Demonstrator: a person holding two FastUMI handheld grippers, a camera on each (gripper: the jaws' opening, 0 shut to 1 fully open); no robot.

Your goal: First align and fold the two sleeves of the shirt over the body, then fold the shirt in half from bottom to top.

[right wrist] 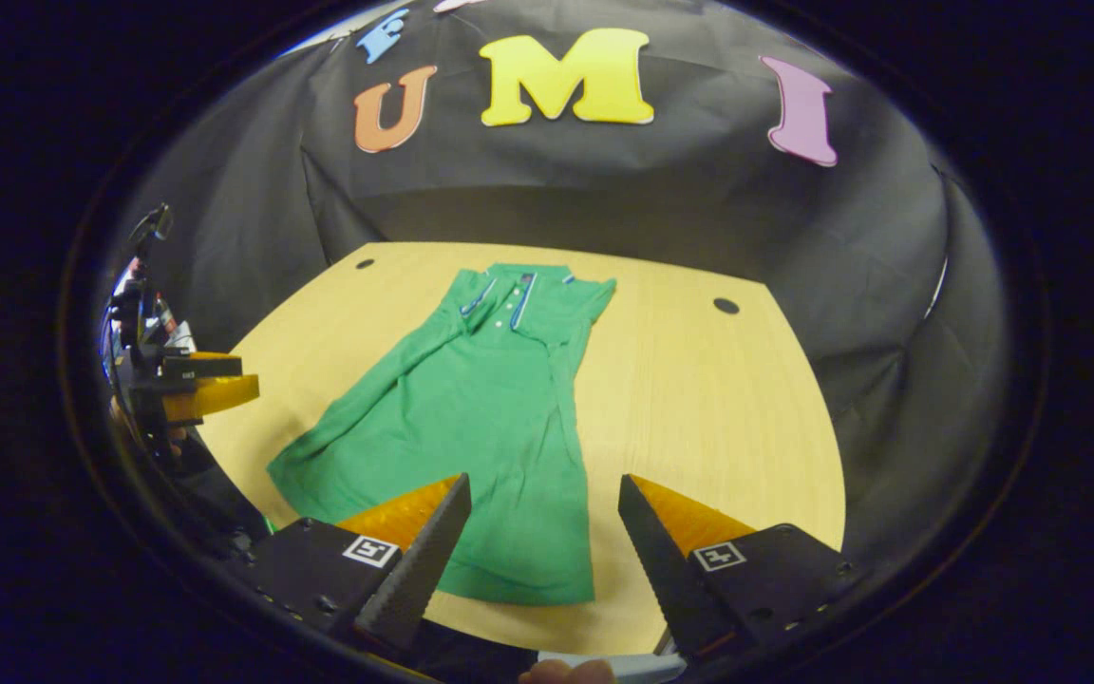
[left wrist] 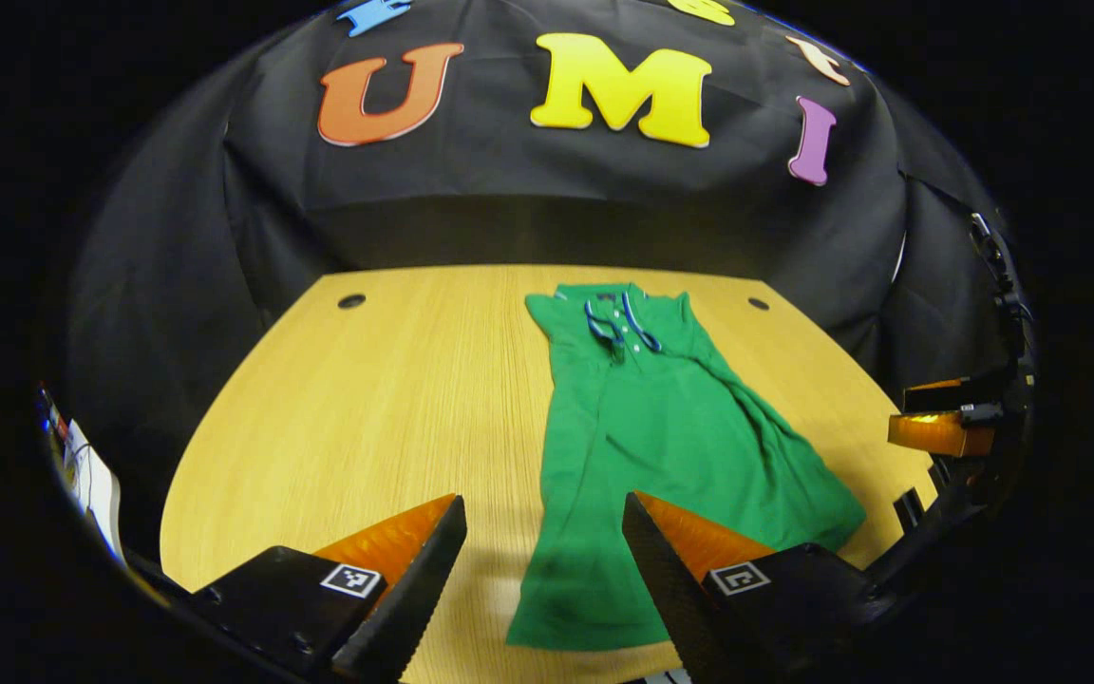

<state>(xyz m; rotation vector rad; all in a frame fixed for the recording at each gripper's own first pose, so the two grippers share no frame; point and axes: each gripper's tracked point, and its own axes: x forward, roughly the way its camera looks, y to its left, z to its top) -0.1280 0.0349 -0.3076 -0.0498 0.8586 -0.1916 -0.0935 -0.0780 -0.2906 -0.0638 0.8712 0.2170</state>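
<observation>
A green polo shirt lies flat on the wooden table, collar at the far end and hem toward me. No sleeve sticks out sideways; long folds run down the body. My left gripper hovers open above the hem's left part, holding nothing. In the right gripper view the shirt stretches from collar to hem. My right gripper is open over the hem's right corner, holding nothing. Each view catches the other gripper at its edge: right gripper, left gripper.
Two round cable holes sit near the table's far corners. Bare wood lies left of the shirt in the left gripper view and to its right in the right gripper view. Black cloth walls close the booth behind.
</observation>
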